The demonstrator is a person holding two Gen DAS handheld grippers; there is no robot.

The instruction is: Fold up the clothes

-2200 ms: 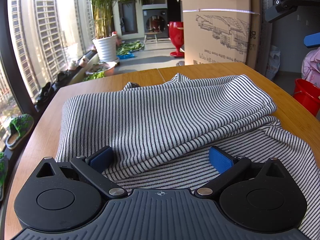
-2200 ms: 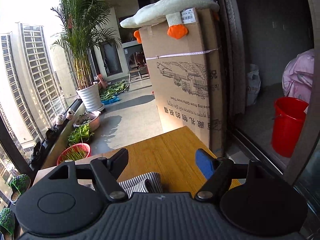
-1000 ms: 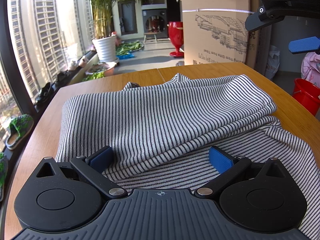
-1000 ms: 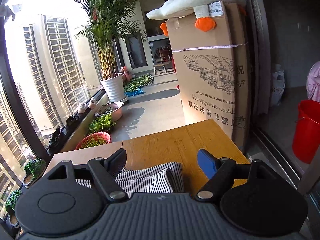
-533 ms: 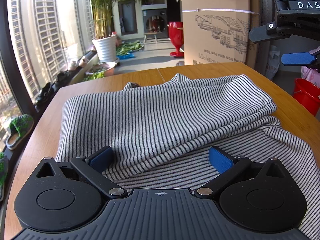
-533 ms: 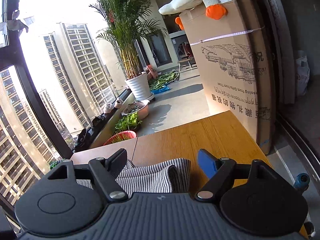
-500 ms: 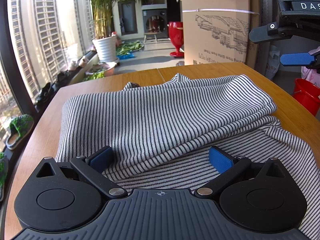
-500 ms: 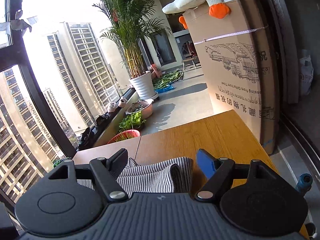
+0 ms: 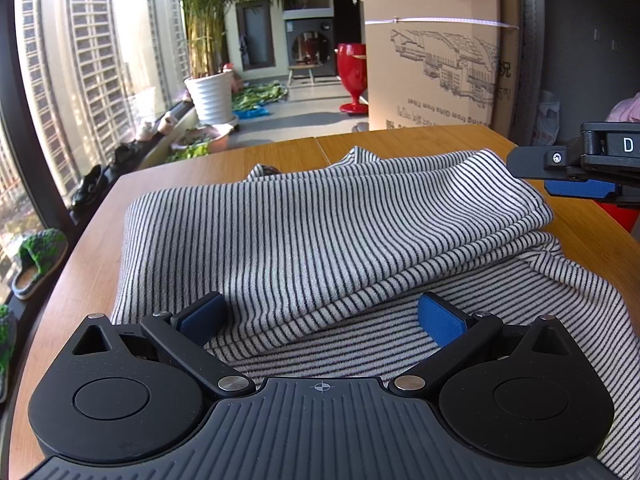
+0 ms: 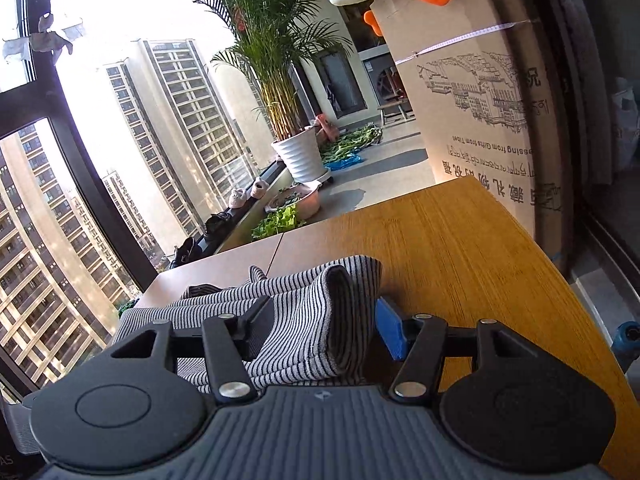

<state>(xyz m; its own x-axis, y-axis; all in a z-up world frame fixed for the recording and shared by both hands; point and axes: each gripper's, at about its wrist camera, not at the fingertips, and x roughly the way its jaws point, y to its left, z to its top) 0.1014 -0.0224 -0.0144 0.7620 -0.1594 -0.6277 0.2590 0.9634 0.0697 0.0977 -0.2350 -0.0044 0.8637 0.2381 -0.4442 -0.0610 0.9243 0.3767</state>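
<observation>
A black-and-white striped garment (image 9: 320,216) lies folded on the wooden table (image 9: 100,248), its upper layer doubled over a lower one. My left gripper (image 9: 320,316) rests at the near edge, open, with the folded hem lying between its blue pads (image 9: 440,318) and no squeeze showing. My right gripper (image 9: 560,178) sits at the garment's far right corner. In the right wrist view a rolled fold of the garment (image 10: 320,312) stands between the fingers of my right gripper (image 10: 324,326); its jaws are closing, and a thin dark gap still shows beside the blue pad (image 10: 390,334).
A tall cardboard box (image 9: 436,60) stands behind the table's far edge. A potted palm (image 9: 210,92) and trays of greens line the window on the left. A red bucket (image 9: 618,216) sits on the floor off the right edge. Bare wood (image 10: 460,240) lies beyond the fold.
My right gripper has come down from above to the garment's far right corner, tilted downward, and its jaws have narrowed around the fold. My left gripper and the garment have not moved.
</observation>
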